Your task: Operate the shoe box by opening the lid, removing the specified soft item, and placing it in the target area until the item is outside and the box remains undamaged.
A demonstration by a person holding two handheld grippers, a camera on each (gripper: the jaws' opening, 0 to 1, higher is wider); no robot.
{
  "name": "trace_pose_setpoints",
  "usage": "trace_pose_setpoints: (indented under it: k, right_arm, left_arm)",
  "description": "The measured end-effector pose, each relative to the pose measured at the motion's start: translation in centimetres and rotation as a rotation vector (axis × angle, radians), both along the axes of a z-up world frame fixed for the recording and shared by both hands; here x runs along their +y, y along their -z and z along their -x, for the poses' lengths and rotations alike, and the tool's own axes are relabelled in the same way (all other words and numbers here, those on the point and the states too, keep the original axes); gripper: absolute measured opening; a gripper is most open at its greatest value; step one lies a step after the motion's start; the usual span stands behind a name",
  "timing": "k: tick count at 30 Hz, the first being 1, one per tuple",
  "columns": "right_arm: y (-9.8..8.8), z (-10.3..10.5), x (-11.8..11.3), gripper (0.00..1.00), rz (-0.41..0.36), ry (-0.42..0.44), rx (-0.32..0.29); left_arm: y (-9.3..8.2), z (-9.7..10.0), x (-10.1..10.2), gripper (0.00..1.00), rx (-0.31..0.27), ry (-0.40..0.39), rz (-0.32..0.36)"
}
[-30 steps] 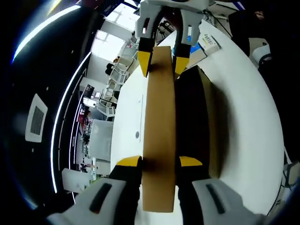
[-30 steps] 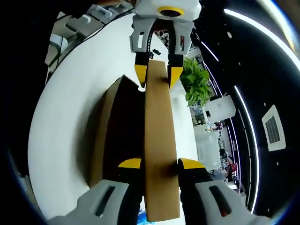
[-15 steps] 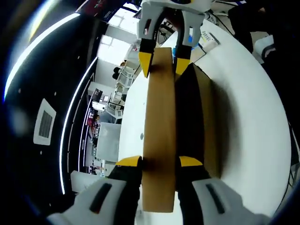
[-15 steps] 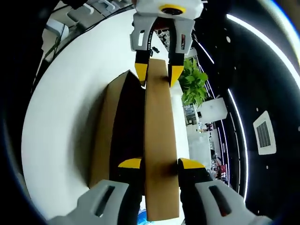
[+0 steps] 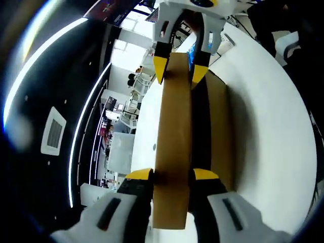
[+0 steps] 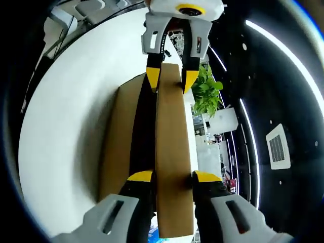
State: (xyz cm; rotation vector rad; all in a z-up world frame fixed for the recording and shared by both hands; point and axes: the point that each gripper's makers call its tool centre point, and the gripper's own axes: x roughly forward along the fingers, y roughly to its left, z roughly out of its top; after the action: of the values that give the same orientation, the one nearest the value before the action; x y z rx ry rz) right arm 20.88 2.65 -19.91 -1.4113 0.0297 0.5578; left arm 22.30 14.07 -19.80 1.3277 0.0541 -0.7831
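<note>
The table (image 6: 66,111) was white, with the box (image 6: 117,142) sitting on it. The lid (image 5: 173,147) was swung up on edge, so opening looked mostly done; the soft item was still hidden in the dark inside. The left gripper (image 5: 172,176) pinched the lid's near end, the right gripper (image 6: 172,176) its far end, long axis running between them.

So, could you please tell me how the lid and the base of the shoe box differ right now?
The lid is held up, each end clamped by a hand-held gripper: the left at one end, the right at the other. The box base rests on the white table, gripped by neither. The lid shows a narrow edge-on band; the base shows a broader side and a dark, open interior. Both are plain brown cardboard.
</note>
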Motion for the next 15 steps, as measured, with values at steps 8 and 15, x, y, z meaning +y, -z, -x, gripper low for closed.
trace_pose_setpoints:
  k: [8,15]
  right_arm:
    - [0.8,0.3,0.2,0.29,-0.01,0.007,-0.028]
    - [1.5,0.5,0.4,0.29,-0.01,-0.001,-0.052]
  left_arm:
    - [1.0,0.2,0.1,0.29,-0.027,-0.001,0.003]
    - [1.8,0.4,0.3,0.29,-0.064,-0.008,0.008]
